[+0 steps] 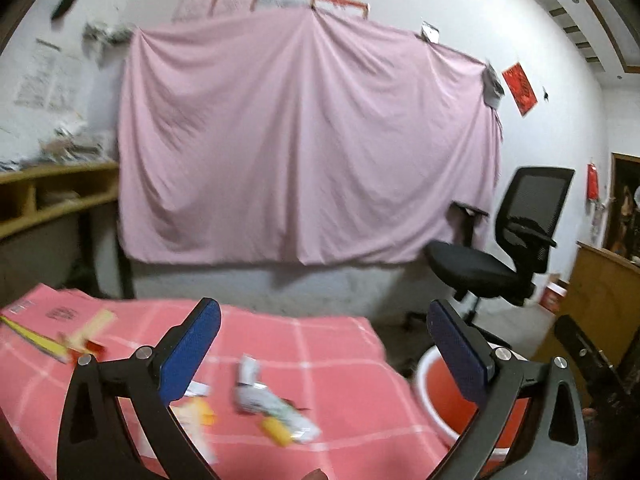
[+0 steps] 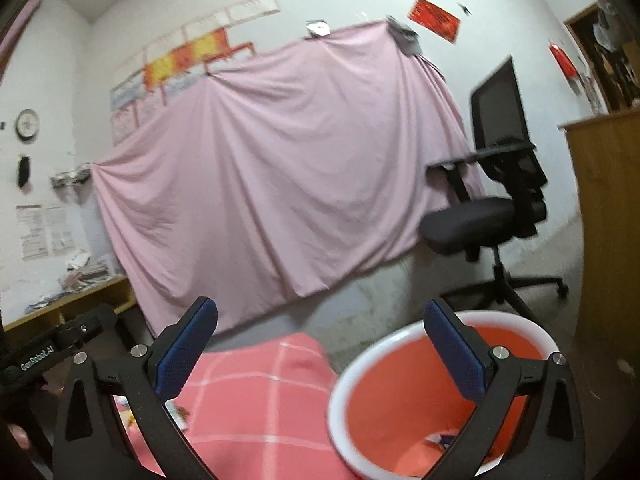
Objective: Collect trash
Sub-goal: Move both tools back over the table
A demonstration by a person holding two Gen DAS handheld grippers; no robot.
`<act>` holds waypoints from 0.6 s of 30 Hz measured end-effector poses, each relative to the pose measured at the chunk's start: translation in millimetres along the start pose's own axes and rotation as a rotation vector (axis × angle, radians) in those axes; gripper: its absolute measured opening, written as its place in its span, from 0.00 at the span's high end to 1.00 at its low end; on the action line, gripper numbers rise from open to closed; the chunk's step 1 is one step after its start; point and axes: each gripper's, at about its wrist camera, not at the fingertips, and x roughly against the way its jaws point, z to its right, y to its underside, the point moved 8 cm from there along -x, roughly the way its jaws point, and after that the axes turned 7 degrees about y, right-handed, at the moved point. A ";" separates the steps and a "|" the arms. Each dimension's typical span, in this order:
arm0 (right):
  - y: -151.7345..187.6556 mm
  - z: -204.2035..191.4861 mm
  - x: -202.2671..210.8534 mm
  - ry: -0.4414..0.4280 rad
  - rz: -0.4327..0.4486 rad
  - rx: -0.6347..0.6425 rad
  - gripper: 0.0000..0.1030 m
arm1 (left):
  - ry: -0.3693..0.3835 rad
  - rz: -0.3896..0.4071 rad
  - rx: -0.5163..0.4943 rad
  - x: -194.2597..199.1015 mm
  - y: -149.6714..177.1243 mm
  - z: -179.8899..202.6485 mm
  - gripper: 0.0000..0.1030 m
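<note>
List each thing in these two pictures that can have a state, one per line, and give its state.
left gripper: open, empty
right gripper: open, empty
bin: upright, open-topped, a scrap at the bottom
wrappers: loose on the tablecloth
tablecloth: spread over the table
sheet: hung on the wall
chair: unoccupied

- My left claw (image 1: 324, 350) stands wide, its blue pads (image 1: 191, 354) apart with nothing between them.
- Below it lies the bench under a pink checked cloth (image 1: 332, 360).
- A crumpled white wrapper (image 1: 260, 392) lies on the cloth, a small yellow scrap (image 1: 276, 432) touching its near end.
- Another yellow and white wrapper (image 1: 198, 410) lies beside my left pad.
- A pink booklet (image 1: 52, 312) rests at the far left.
- An orange plastic bucket with a white rim (image 1: 440, 392) stands just past the bench's right edge.
- A black office chair (image 1: 500, 256) stands before a hanging pink sheet (image 1: 304, 140).
</note>
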 end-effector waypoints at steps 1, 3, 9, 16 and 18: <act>-1.5 -5.9 1.4 -0.013 0.009 0.006 0.00 | -0.013 0.018 -0.005 6.3 -1.4 -6.4 0.02; -4.7 -22.3 7.4 -0.047 0.042 0.031 0.00 | -0.032 0.051 -0.015 19.5 -3.3 -17.0 0.02; -6.6 -67.8 23.6 -0.131 0.098 0.109 0.00 | -0.087 0.116 -0.048 54.5 -10.3 -41.9 0.02; 3.9 -103.1 28.1 -0.198 0.096 0.171 0.00 | -0.125 0.135 -0.031 83.4 -7.5 -78.7 0.02; 7.0 -110.0 30.7 -0.208 0.099 0.183 0.00 | -0.137 0.144 -0.028 92.0 -6.7 -87.8 0.02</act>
